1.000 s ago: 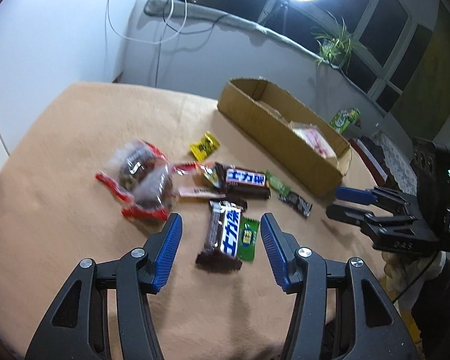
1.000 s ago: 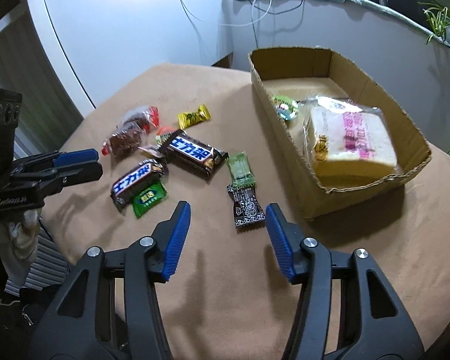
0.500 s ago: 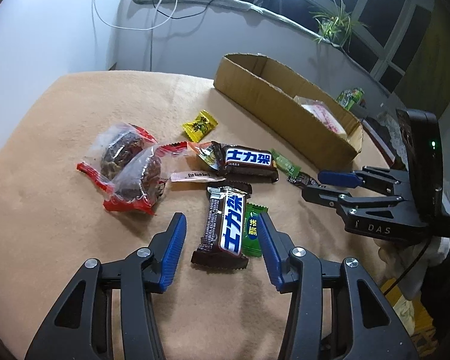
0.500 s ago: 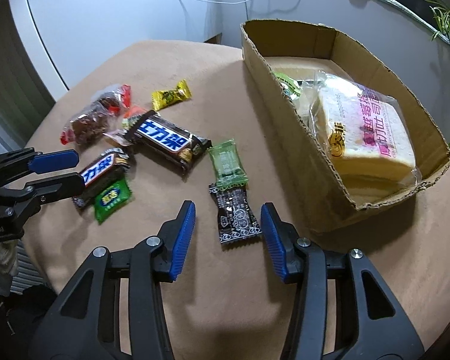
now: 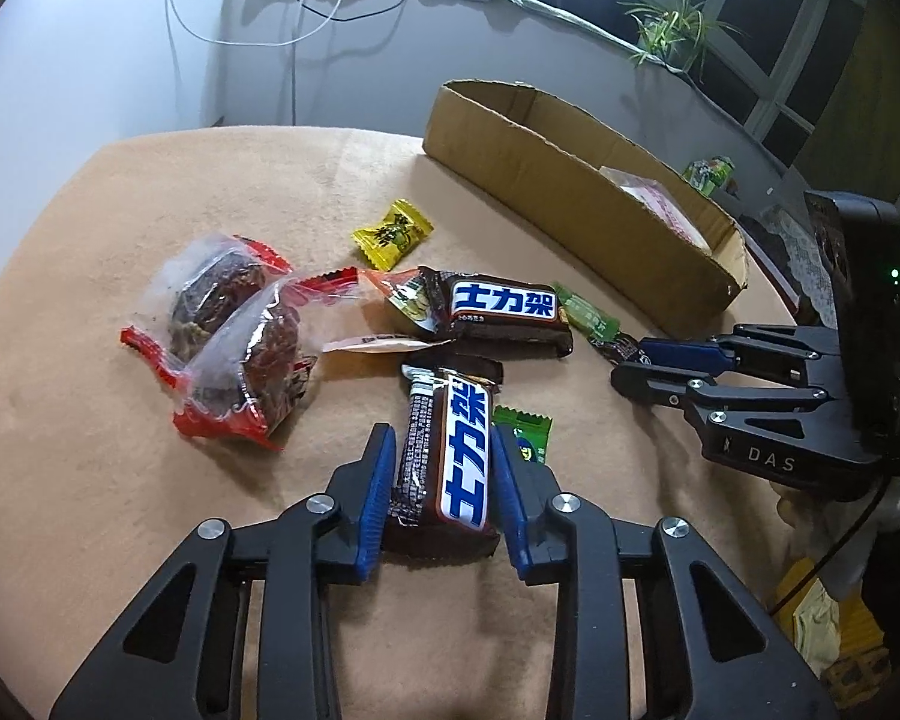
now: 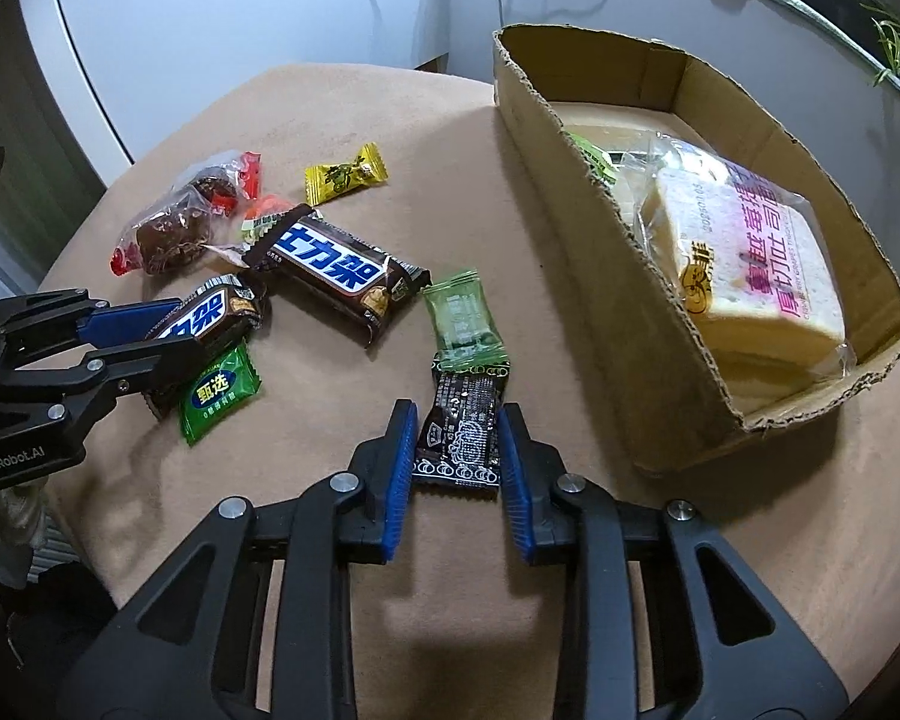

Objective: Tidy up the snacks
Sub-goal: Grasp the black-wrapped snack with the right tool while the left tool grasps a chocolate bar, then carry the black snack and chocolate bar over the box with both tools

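Note:
My left gripper point(image 5: 444, 450) straddles a small Snickers bar point(image 5: 450, 456) lying on the tan table; its jaws have narrowed to touch the bar's sides. It also shows in the right wrist view point(image 6: 207, 315). My right gripper point(image 6: 457, 432) straddles a black candy packet point(image 6: 462, 435), its jaws close against the packet's edges. A larger Snickers bar point(image 6: 336, 267), a green candy point(image 6: 462, 321), a green packet point(image 6: 219, 390), a yellow candy point(image 6: 345, 174) and two red-ended cake packs point(image 5: 234, 324) lie around. The cardboard box point(image 6: 648, 324) holds bagged bread point(image 6: 750, 252).
The table edge curves near both grippers. A wall with cables stands behind the table, with a window ledge and a plant point(image 5: 672, 30). The box stands along the table's right side in the right wrist view.
Both grippers have moved forward and down over their snacks, and their jaws have narrowed from wide open to the sides of the Snickers bar and the black packet.

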Demonstrator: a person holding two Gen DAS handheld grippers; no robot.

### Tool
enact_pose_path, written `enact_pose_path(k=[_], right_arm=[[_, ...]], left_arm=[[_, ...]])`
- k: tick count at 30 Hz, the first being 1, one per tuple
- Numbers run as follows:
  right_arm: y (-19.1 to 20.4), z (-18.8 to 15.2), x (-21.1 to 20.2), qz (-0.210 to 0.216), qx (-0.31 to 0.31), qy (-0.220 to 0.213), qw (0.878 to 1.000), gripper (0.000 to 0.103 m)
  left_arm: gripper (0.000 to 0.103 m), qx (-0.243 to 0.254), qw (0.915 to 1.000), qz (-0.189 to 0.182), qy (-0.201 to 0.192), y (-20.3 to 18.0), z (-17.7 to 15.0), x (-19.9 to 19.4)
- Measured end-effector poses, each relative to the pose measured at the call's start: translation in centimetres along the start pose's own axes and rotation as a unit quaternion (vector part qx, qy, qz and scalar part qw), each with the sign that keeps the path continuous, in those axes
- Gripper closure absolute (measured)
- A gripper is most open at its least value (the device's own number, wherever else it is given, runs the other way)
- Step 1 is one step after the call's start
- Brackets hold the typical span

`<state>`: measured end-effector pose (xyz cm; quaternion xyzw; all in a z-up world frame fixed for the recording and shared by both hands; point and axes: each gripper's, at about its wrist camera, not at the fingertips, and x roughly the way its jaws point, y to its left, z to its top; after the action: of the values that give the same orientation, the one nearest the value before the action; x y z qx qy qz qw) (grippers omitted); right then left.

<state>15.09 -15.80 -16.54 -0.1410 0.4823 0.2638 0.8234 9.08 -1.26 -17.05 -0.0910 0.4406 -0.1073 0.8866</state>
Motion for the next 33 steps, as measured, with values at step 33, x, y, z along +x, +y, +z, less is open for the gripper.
enact_pose_path(k=[33], right_arm=[[-1.1,-0.4,-8.3,0.015,0.032,-0.088,0.995,0.075]], left_arm=[[0.076,-0.016,0.9979,-0.02,-0.06,0.0,1.3,-4.8]])
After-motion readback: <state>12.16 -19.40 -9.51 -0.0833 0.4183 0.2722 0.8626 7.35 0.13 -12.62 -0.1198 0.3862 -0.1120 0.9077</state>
